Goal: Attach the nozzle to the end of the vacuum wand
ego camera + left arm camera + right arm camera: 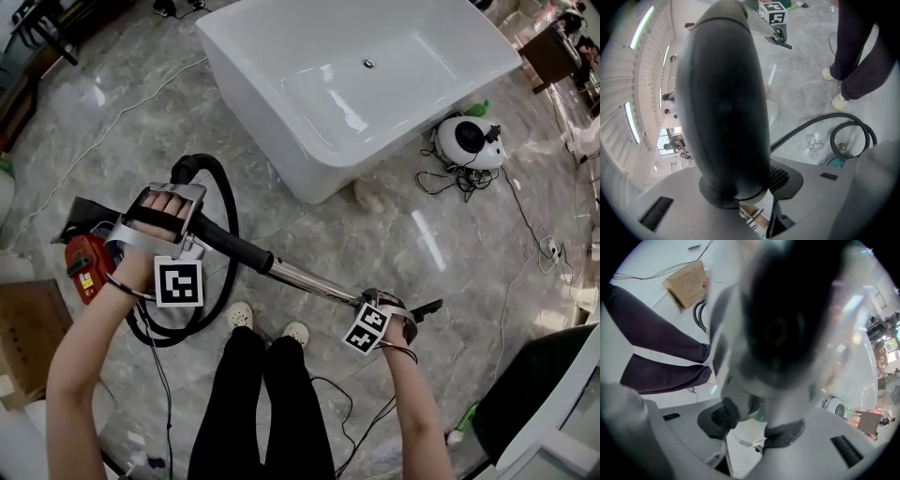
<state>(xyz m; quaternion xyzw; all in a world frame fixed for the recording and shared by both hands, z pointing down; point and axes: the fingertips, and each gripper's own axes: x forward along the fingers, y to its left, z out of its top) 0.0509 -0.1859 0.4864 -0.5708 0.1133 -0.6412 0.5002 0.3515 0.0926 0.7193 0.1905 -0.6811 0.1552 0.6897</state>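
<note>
Bathtub (281,141) beyond wand (309,281) (vacuum (86,262) left)

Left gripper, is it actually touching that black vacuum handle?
Touching. The left gripper view shows the left gripper closed on the black handle, pads pressed against it.

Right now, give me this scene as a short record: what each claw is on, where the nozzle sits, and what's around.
wand: chrome tube with a black grip, held slanting between both claws
left claw: shut on the black grip
right claw: shut on the wand's far end
nozzle: black, sticks out past the right claw; seating not visible
hose: black, loops down from the grip end
vacuum body: red, below the left arm
bathtub: white, ahead of the person
</note>
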